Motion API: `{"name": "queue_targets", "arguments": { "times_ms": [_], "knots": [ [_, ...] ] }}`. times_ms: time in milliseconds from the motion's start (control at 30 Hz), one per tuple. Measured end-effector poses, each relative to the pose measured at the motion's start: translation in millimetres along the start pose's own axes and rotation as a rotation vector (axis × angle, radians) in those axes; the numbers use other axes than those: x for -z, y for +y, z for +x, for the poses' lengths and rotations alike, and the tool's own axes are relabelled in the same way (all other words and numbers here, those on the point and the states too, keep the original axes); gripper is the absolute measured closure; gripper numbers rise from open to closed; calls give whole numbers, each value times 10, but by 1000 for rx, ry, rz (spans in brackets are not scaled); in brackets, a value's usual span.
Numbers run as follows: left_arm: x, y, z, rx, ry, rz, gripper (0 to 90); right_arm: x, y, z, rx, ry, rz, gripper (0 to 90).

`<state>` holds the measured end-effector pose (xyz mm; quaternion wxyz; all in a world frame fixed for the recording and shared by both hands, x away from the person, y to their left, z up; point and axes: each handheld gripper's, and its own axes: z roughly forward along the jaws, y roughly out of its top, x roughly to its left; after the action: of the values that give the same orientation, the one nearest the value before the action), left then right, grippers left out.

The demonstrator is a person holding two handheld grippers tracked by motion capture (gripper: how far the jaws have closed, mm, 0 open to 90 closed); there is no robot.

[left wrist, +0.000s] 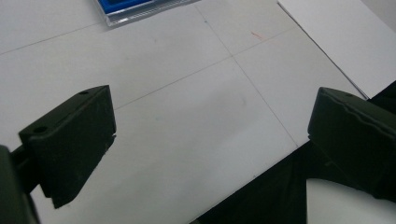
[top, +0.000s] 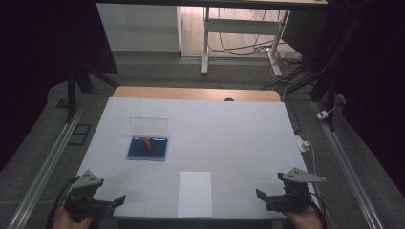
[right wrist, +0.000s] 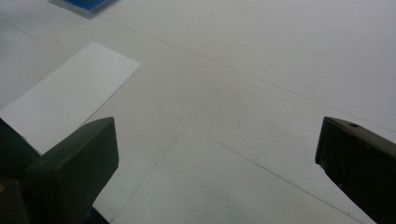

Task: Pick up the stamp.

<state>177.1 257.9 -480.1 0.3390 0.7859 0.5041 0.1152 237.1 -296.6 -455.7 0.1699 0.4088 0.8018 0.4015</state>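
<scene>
A blue case lies open on the white table cover, left of centre, with its clear lid standing up behind it and a small red thing inside. A white sheet of paper lies at the front edge. My left gripper rests at the front left corner, pointing inward. My right gripper is at the front right. In the left gripper view the gripper stands open over bare cover. The right gripper is open too, with nothing between its jaws.
The table's wooden far edge has a small hole. Metal rails run along both sides on the floor. A desk frame and cables stand behind. The case's corner and the paper lie ahead of the left gripper.
</scene>
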Motion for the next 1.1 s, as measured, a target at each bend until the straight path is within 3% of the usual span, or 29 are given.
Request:
{"name": "queue_targets", "arguments": {
  "times_ms": [200, 333, 633, 833, 1100],
  "knots": [
    [-1, 2, -7, -2, 6, 2, 0, 0, -2, 21, 16, -13, 1, 0],
    [-4, 8, -25, -7, 34, 9, 0, -13, 3, 11, 9, 2, 15, 0],
    [4, 27, -49, -22, 21, -12, 0, -35, 10, 25, 25, 14, 31, 0],
    [17, 65, -94, -68, 32, -36, 0, -43, 12, 33, 32, 16, 42, 0],
    [-9, 129, -134, -120, -40, -79, 0, -55, 15, 43, 46, 24, 54, 0]
  ]
}}
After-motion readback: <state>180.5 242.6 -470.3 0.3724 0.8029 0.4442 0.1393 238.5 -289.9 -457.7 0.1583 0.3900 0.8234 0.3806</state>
